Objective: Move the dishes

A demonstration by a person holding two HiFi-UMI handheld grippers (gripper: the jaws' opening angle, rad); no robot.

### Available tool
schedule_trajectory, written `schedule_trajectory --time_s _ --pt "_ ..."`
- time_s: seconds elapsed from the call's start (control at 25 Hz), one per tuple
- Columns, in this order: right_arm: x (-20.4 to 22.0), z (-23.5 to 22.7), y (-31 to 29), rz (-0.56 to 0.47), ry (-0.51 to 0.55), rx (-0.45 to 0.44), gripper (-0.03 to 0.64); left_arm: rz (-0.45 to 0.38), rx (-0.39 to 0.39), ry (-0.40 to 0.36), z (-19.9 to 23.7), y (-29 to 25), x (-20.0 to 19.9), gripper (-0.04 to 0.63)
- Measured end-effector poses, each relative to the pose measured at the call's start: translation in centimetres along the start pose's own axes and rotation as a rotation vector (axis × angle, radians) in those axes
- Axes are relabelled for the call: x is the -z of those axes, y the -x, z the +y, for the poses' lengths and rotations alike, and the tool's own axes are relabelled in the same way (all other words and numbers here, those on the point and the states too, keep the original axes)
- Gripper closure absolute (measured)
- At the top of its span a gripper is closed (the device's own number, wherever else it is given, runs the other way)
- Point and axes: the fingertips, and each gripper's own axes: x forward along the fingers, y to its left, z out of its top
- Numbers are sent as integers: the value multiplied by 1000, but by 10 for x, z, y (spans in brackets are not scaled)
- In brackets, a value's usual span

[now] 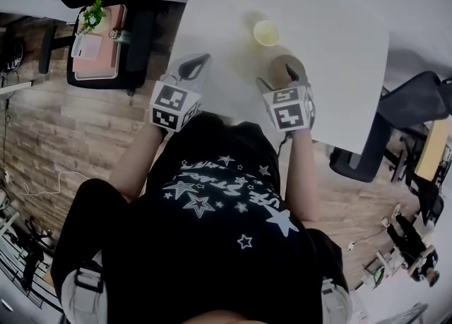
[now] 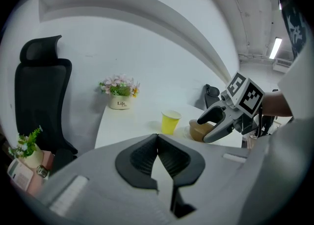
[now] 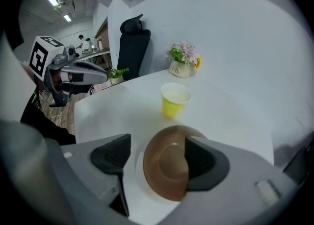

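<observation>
A brown bowl [image 1: 281, 66] [image 3: 164, 170] sits on the white table [image 1: 339, 47] near its front edge. My right gripper [image 1: 286, 77] [image 3: 157, 155] is open around the bowl's near rim. One pad is over the bowl's inside and the other stands outside, apart from the rim. In the left gripper view, the bowl [image 2: 198, 131] lies under the right gripper's [image 2: 216, 123] fingers. A yellow paper cup [image 1: 266, 32] [image 2: 170, 121] [image 3: 174, 99] stands upright just beyond the bowl. My left gripper [image 1: 192, 68] [image 2: 158, 138] is shut on nothing over the table's left front part.
A small flower pot [image 2: 120, 94] [image 3: 182, 62] stands at the table's far edge. A black office chair [image 2: 41, 96] [image 3: 132, 45] is off the table's left side, with a green plant [image 1: 94, 13] on a pink box there. Another dark chair [image 1: 367, 153] is at the right.
</observation>
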Motion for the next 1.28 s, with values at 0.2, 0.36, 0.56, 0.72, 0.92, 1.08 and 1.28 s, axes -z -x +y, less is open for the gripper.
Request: schedule_trajectory --time_s 0.2,0.36,0.56,0.72,0.92,1.08,1.28 --pt "12 8 2 48 42 24 439 21 5 8 -8 4 11 584" --pt "19 13 0 67 52 35 479 24 14 0 -13 6 14 584" --pt "25 14 -5 93 97 78 552 25 22 -9 -13 7 15 584" --pt "23 11 -1 101 101 112 591 22 31 -10 -11 7 13 584" --pt "23 1 9 96 77 154 595 22 54 -25 -15 3 13 584" --pt "22 -10 19 80 67 183 595 14 70 -38 -19 -4 7 584" --pt "24 -40 27 67 70 225 595 6 68 -53 -28 -15 -3 584"
